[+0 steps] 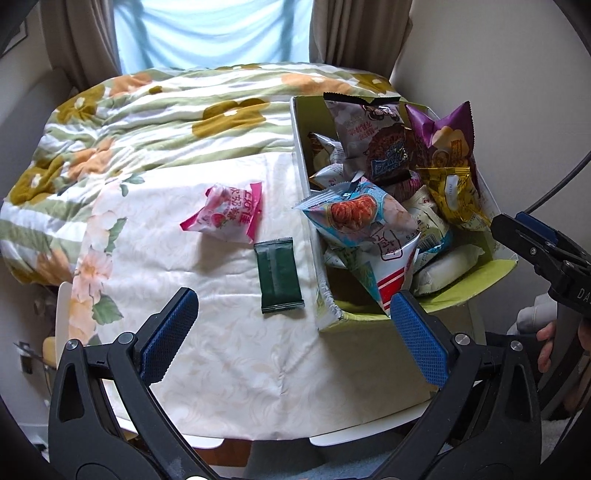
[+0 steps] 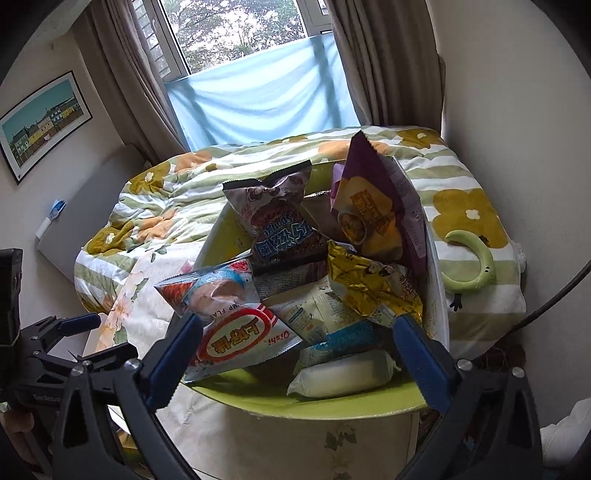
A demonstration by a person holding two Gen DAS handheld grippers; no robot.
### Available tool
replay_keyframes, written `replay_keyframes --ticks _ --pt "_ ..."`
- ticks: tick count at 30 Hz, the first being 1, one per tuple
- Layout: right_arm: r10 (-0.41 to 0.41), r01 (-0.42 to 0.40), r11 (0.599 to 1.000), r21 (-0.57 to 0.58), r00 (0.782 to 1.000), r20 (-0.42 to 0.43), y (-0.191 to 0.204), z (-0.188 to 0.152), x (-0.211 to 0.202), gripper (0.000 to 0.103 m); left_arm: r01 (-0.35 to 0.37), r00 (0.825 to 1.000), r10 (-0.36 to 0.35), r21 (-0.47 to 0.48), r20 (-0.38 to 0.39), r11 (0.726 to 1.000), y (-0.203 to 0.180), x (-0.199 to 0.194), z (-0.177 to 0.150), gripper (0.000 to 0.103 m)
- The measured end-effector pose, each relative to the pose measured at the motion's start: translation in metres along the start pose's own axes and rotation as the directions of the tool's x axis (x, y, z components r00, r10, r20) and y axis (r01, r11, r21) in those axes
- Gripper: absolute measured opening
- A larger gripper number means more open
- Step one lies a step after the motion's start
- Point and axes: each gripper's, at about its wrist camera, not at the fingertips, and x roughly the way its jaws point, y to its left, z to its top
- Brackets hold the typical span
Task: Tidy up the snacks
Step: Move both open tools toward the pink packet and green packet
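1. My left wrist camera looks steeply down, forward over my left gripper [image 1: 293, 336], close above the cream tablecloth [image 1: 229, 354]; the window [image 1: 214, 33] lies at the far end.
2. My right wrist camera sits close over the near rim of the green box [image 2: 306, 406], less steeply tilted, facing the same far window [image 2: 258, 96].
3. Shared: the box [image 1: 476, 284] of snacks, the flowered quilt [image 1: 129, 122] and the curtains.
4. Each view catches the other gripper at its edge: the right gripper [image 1: 517, 236] in the left view, the left one [image 2: 79, 332] in the right view.
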Motion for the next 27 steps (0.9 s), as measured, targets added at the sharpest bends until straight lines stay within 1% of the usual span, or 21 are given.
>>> replay_keyframes --ticks 4,7,10,12,15,21,24,27 --pt "-0.023 0.023 0.999 -0.038 1.0 0.002 0.013 0.005 -0.01 0.103 -0.02 0.999 0.021 -0.017 0.025 1.0 0.011 -0.014 -0.003 0.103" --pt "-0.019 0.02 0.997 -0.074 1.0 0.026 0.028 0.01 -0.022 0.103 -0.031 0.998 0.033 -0.035 0.053 0.999 0.024 -0.027 -0.006 0.103" --pt "-0.009 0.014 0.994 -0.105 0.999 0.052 0.049 0.012 -0.03 0.103 -0.038 0.996 0.042 -0.056 0.077 0.998 0.043 -0.037 -0.007 0.103" --pt "0.002 0.004 0.993 -0.116 0.999 0.053 0.065 0.011 -0.032 0.103 -0.036 0.995 0.042 -0.074 0.086 0.997 0.058 -0.041 -0.008 0.103" --pt "0.006 0.0 0.994 -0.106 0.998 0.058 0.088 0.006 -0.03 0.103 -0.029 0.995 0.037 -0.084 0.097 0.996 0.082 -0.044 -0.008 0.103" --pt "-0.034 0.037 0.998 -0.047 0.998 0.055 0.136 -0.011 -0.007 0.103 -0.002 0.996 0.005 -0.03 0.087 1.0 0.133 -0.04 0.003 0.103" --pt "-0.073 0.074 0.997 -0.017 0.997 0.04 0.16 -0.019 0.012 0.103 0.035 0.997 -0.035 -0.003 0.069 0.999 0.159 -0.033 0.013 0.103" --pt "-0.119 0.118 0.993 0.009 0.993 0.025 0.181 -0.028 0.032 0.103 0.063 0.997 -0.065 0.045 0.049 0.997 0.177 -0.021 0.024 0.103"
